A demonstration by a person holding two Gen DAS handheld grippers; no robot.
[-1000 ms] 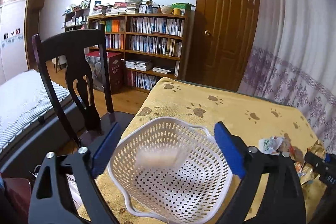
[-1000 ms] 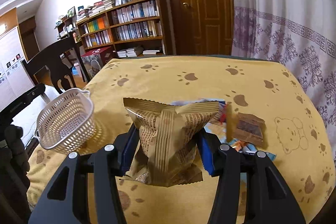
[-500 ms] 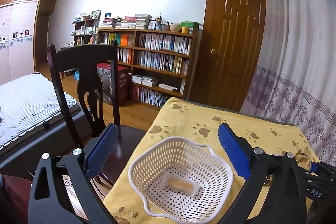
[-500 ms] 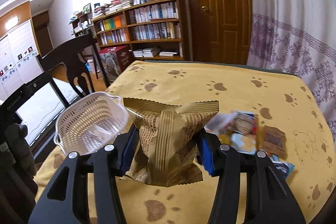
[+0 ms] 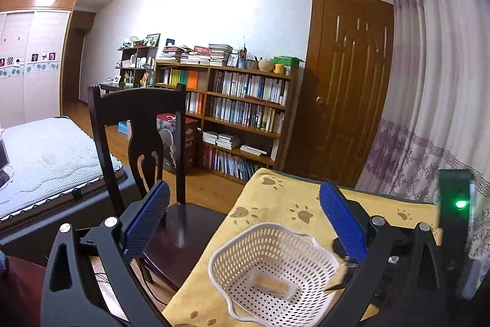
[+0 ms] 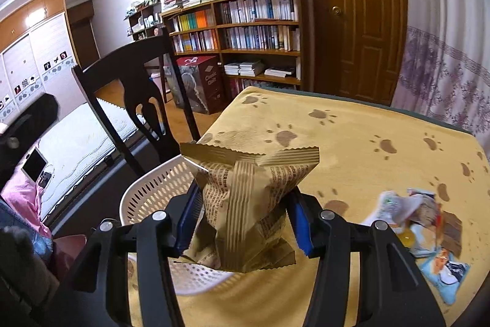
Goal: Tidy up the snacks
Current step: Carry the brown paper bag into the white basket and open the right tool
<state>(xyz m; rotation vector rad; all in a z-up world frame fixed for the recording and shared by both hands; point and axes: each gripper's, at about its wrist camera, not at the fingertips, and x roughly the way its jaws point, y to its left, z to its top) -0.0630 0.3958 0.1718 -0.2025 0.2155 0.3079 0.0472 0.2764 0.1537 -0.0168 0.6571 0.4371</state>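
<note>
The brown snack bag (image 6: 245, 198) is pinched between the blue pads of the right claw (image 6: 243, 219), held up above the near right rim of the white basket (image 6: 153, 198). In the left wrist view the basket (image 5: 272, 271) sits on the near left part of the counter (image 5: 294, 204), which is covered with a yellow cloth printed with paw marks, and 1 small pale snack pack (image 5: 272, 285) lies on the basket floor. The left claw (image 5: 245, 219) is spread wide with nothing between its pads, hovering over the basket's left side. To the right on the counter lies a loose pile of other snack packets (image 6: 422, 222), well apart from the basket. A dark wooden chair (image 5: 144, 143) stands just beside the counter's left edge, with a bed (image 5: 46, 155) further left. A bookshelf (image 5: 242, 118) and a brown door (image 5: 346, 94) stand at the far wall
</note>
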